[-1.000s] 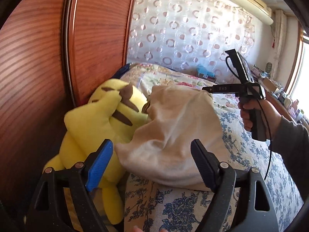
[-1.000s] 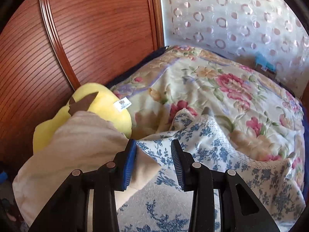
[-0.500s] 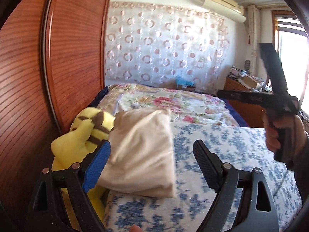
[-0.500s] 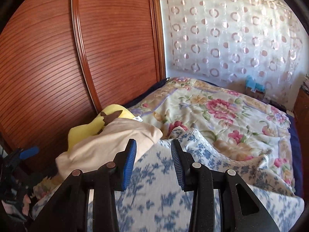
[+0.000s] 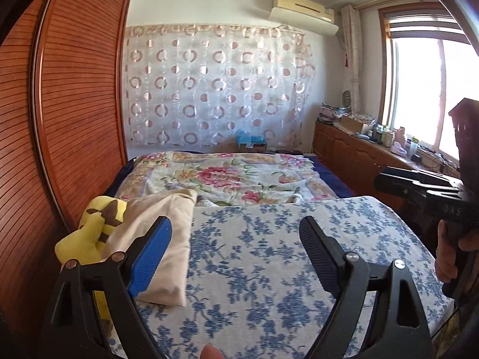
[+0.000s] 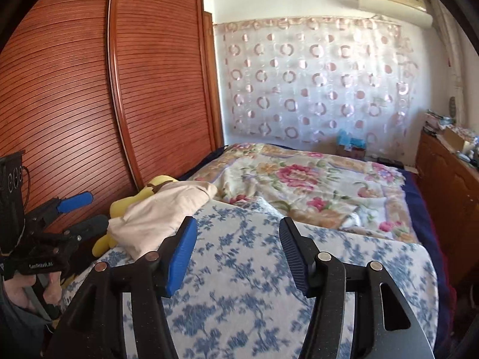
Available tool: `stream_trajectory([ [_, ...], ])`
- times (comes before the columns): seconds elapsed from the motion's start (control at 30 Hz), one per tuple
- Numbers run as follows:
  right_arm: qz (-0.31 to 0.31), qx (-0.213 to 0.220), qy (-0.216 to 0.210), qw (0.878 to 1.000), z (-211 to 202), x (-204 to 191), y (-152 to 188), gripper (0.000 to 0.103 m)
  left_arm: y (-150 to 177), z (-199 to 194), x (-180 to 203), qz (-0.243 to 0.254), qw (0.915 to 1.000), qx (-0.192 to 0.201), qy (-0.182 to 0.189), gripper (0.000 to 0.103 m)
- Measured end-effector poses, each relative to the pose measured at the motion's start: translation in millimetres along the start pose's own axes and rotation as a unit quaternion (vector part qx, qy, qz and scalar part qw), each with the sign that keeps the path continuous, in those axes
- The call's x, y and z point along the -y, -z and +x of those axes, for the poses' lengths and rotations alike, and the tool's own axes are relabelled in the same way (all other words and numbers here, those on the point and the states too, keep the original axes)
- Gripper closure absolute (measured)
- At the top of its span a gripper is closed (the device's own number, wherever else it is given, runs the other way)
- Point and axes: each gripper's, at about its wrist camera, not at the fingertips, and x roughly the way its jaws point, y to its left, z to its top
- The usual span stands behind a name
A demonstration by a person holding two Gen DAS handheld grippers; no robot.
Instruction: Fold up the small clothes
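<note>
Sunlit bedroom, seen from two cameras that look forward along handheld grippers. Filling the foreground is a bed spread with a white cloth printed with blue flowers [image 5: 263,257], and behind it lies a cream quilt with large pink blossoms [image 5: 221,176]. At the cloth's left edge rests a folded beige fabric garment [image 5: 161,227], lying flat and partly overlapping a yellow plush toy with brown stripes [image 5: 98,224] that is wedged against a reddish slatted wooden wardrobe [image 5: 74,113].

Left gripper [image 5: 235,248], with one blue pad and one black, hovers over the cloth with its jaws spread wide and nothing between them; its blue finger sits in front of the garment without pinching it. Right gripper [image 6: 238,251] is likewise empty, its jaws opening above bare cloth.

Only the left camera shows a bright window [image 5: 434,95] on the right, with a cluttered wooden sideboard [image 5: 359,152] beneath, and the person's right hand [image 5: 449,254] on its handle. Only the right camera shows the left gripper from the side and the person's left hand [image 6: 33,290]. Both views share a white curtain with pink rings [image 6: 314,77] and a wall air conditioner [image 5: 302,12].
</note>
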Motion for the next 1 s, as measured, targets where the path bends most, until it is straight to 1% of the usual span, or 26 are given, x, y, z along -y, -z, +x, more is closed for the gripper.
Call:
stream_trajectory([
  [0.07, 0.004, 0.008, 0.014, 1.0, -16.3, -4.1, 6.8, 0.038, -2.6, -6.2, 9.7, 0.005, 1.0, 0.005, 0.002, 0.015],
  [0.13, 0.01, 0.018, 0.026, 0.999, -34.3, -8.9, 14.3, 0.033, -6.2, -13.7, 19.5, 0.007, 0.9999, 0.01, 0.004, 0.015],
  [0.23, 0.02, 0.03, 0.045, 0.998, -58.0, -19.4, 25.8, 0.027, -10.2, -22.0, 31.7, 0.011, 0.9998, 0.013, -0.002, 0.015],
  [0.3, 0.027, 0.035, 0.068, 0.997, -70.5, -25.9, 32.3, 0.022, -11.3, -28.6, 36.9, 0.015, 0.9997, 0.017, -0.003, 0.015],
  [0.33, 0.03, 0.04, 0.077, 0.996, -76.4, -29.6, 35.8, 0.021, -10.9, -30.6, 39.7, 0.016, 0.9997, 0.019, -0.002, 0.015],
  [0.47, 0.048, 0.05, 0.102, 0.992, -94.7, -42.7, 48.7, 0.02, -11.5, -37.9, 45.8, 0.015, 0.9997, 0.019, 0.002, 0.015],
  [0.57, 0.052, 0.054, 0.114, 0.991, -99.1, -53.1, 53.9, 0.02, -10.8, -38.6, 49.8, 0.016, 0.9997, 0.016, 0.005, 0.015],
  [0.8, 0.058, 0.057, 0.123, 0.989, -106.2, -73.7, 58.4, 0.02, -8.6, -38.9, 50.0, 0.013, 0.9998, 0.015, 0.003, 0.015],
  [1.0, 0.058, 0.059, 0.132, 0.988, -110.8, -80.9, 62.6, 0.02, -6.5, -37.7, 48.0, 0.018, 0.9997, 0.013, -0.002, 0.015],
])
